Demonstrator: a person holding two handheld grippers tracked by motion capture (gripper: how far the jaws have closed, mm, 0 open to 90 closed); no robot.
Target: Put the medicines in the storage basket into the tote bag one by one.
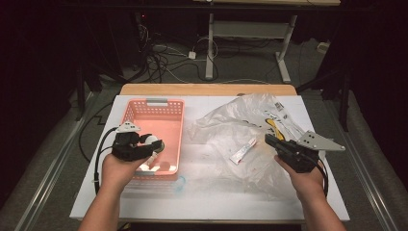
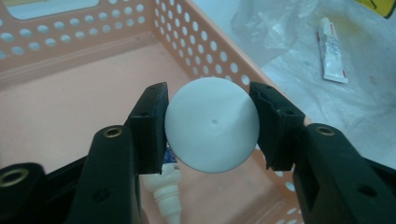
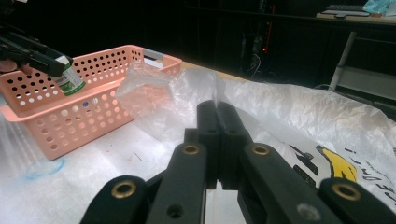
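Observation:
My left gripper [image 1: 150,144] hangs over the near end of the pink perforated basket [image 1: 156,102], shut on a small round bottle [image 2: 212,123] whose white circular end faces the camera. The right gripper view shows that bottle [image 3: 70,80] with a green label, held above the basket [image 3: 93,116]. Another small white bottle [image 2: 169,198] lies on the basket floor below it. My right gripper [image 1: 269,139] rests to the right over the crumpled clear plastic bag [image 1: 250,113], its jaws pressed together with nothing between them [image 3: 217,109].
A small white tube [image 1: 243,150] lies on the bag between the basket and my right gripper, also in the left gripper view [image 2: 332,51]. The bag carries a yellow banana print [image 3: 338,165]. A blue circle mark [image 1: 179,182] sits on the white table cover by the basket's near corner.

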